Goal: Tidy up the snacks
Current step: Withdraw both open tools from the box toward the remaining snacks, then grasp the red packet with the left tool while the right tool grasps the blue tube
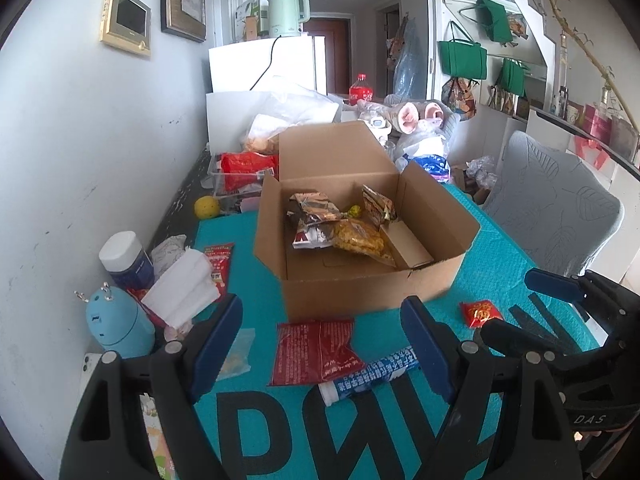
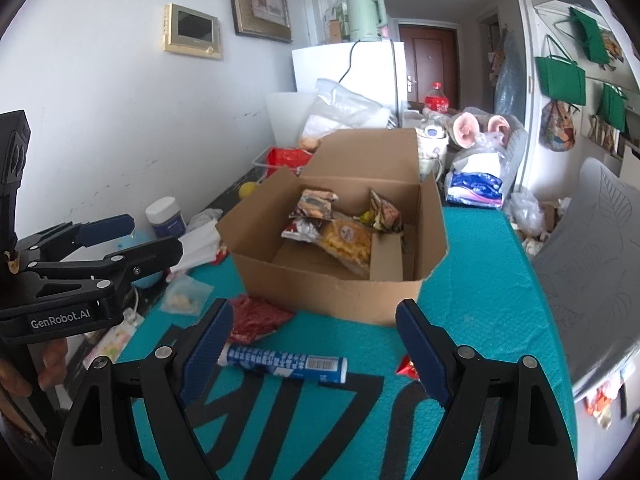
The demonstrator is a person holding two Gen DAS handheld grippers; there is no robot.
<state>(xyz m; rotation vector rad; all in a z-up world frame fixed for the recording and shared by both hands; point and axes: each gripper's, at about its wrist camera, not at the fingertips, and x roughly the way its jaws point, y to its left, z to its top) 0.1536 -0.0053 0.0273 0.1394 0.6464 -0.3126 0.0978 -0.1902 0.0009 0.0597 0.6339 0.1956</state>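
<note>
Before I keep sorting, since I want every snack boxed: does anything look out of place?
Yes. Several snacks lie loose on the teal mat outside the cardboard box: a dark red packet, a blue-and-white tube and a small red packet. Both claws are open, holding nothing.

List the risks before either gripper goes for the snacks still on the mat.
The blue-and-white tube lies on its side and may roll away from closing fingers. It rests over a corner of the flat red packet, so lifting the packet could drag it. The small red packet lies flat, hard to pinch.
</note>
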